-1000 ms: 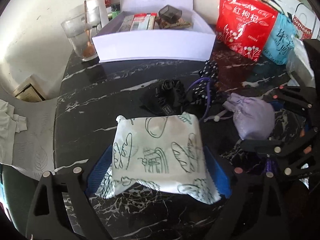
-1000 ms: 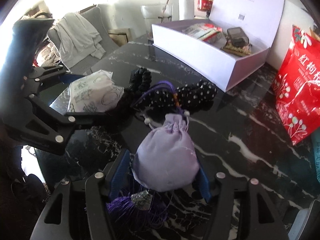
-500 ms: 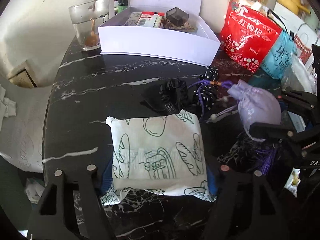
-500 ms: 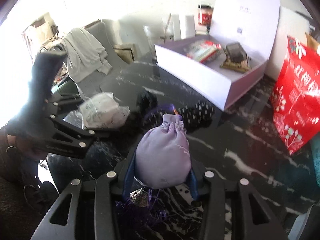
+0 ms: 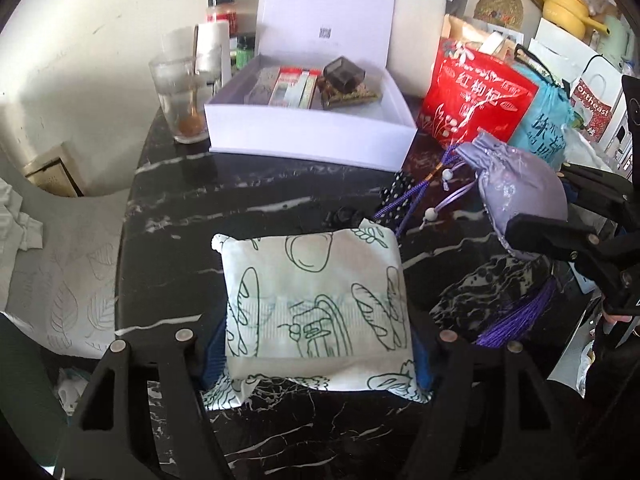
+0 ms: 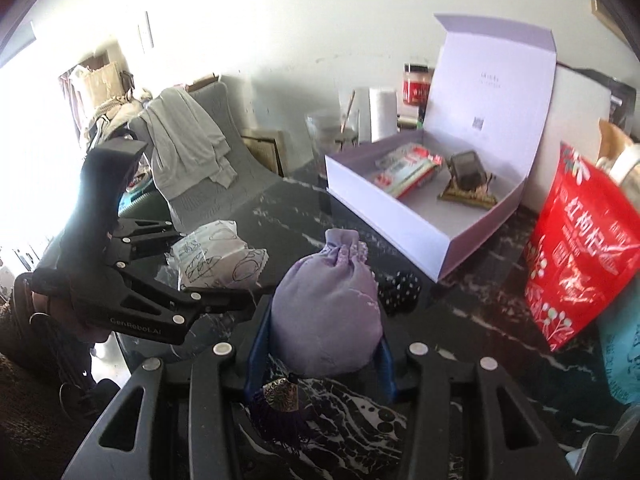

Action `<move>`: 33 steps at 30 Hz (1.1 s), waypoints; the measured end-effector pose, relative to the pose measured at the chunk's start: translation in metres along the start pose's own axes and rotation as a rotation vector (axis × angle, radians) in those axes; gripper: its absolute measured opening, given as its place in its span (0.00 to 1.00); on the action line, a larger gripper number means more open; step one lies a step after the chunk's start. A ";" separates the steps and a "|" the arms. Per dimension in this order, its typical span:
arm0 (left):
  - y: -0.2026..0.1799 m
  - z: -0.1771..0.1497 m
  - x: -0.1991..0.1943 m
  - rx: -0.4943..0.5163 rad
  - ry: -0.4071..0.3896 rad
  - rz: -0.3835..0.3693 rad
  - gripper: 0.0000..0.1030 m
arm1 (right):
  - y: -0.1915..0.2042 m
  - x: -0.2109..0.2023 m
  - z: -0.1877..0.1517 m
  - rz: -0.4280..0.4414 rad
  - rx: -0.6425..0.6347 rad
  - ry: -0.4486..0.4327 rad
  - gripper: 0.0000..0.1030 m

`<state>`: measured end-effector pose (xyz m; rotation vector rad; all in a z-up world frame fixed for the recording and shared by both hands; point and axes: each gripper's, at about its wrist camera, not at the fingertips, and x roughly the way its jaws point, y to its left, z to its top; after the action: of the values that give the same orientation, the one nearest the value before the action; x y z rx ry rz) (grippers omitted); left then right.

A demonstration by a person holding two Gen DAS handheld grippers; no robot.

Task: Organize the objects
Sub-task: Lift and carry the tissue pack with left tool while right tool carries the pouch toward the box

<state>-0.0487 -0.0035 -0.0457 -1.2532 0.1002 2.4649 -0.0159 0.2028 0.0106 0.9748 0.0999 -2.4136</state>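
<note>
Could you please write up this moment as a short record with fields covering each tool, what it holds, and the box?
left tool: shut on the printed white packet, held above the black marble table
right tool: shut on the lilac drawstring pouch, lifted off the table, purple tassel hanging below
white box: lid open, on the table beyond both tools; holds snack packets and a dark case
left on table: polka-dot fabric item
beside box: red bag, glass
</note>
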 end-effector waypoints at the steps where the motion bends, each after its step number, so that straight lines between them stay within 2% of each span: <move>1: -0.001 0.002 -0.005 0.003 -0.009 0.004 0.66 | 0.000 -0.004 0.002 0.001 -0.003 -0.009 0.44; 19: -0.025 0.049 -0.053 0.059 -0.113 0.044 0.66 | 0.007 -0.057 0.033 -0.048 -0.068 -0.140 0.44; 33: -0.024 0.098 -0.046 0.076 -0.137 0.048 0.66 | -0.011 -0.057 0.069 -0.054 -0.089 -0.169 0.44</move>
<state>-0.0907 0.0275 0.0527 -1.0591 0.1872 2.5542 -0.0308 0.2199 0.0982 0.7341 0.1730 -2.5071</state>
